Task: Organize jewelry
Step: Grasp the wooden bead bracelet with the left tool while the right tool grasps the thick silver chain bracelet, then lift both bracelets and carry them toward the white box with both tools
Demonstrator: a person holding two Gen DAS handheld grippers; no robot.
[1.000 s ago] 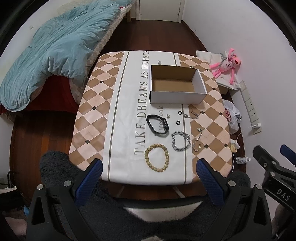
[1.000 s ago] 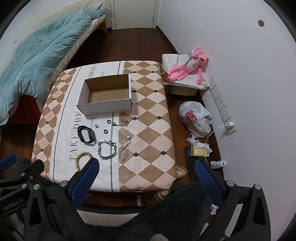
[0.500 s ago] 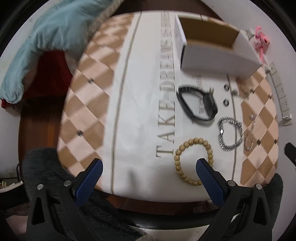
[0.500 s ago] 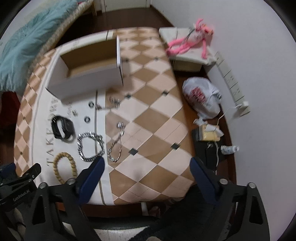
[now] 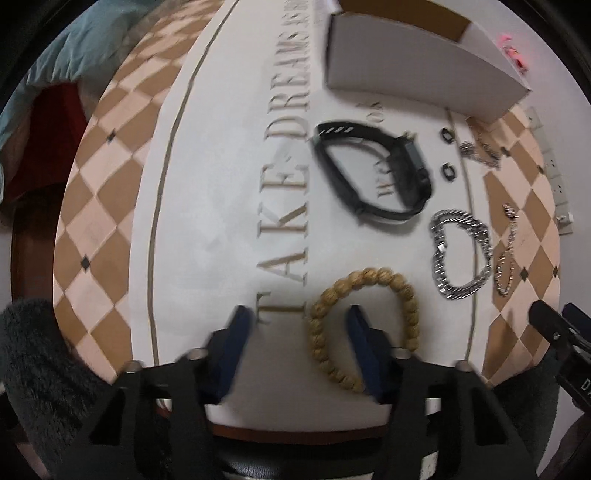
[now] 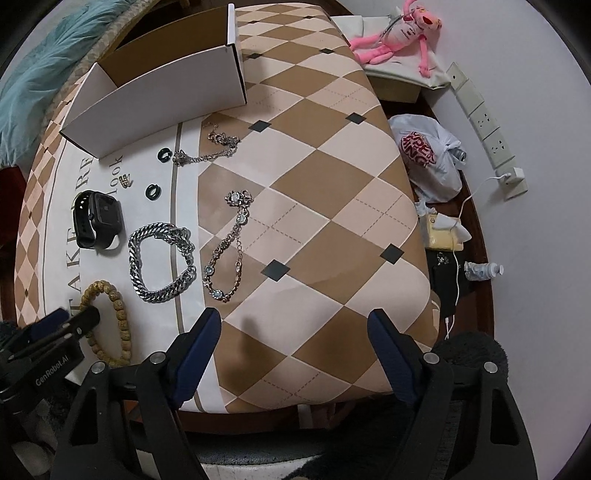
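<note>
A wooden bead bracelet [image 5: 373, 321] lies near the table's front edge, also in the right wrist view [image 6: 110, 325]. My left gripper [image 5: 299, 332] is low over it, half closed, its left side between the fingers, right finger inside the loop. A black smartwatch [image 5: 373, 173], a silver chain bracelet [image 5: 461, 258], a thin gem bracelet [image 6: 229, 247], two dark rings [image 6: 157, 173] and a fine chain [image 6: 210, 147] lie before the open white box [image 6: 155, 81]. My right gripper [image 6: 295, 336] is open and empty above the front edge.
The checked tablecloth [image 6: 314, 184] covers the table. A blue duvet on a bed [image 5: 55, 59] lies to the left. On the floor at right are a plastic bag [image 6: 428, 155], a pink plush toy [image 6: 399, 33], a charger cable and small items.
Both grippers have moved down and forward to the table. My left gripper has narrowed and now straddles the bead bracelet's left side. The right gripper stays wide open.
</note>
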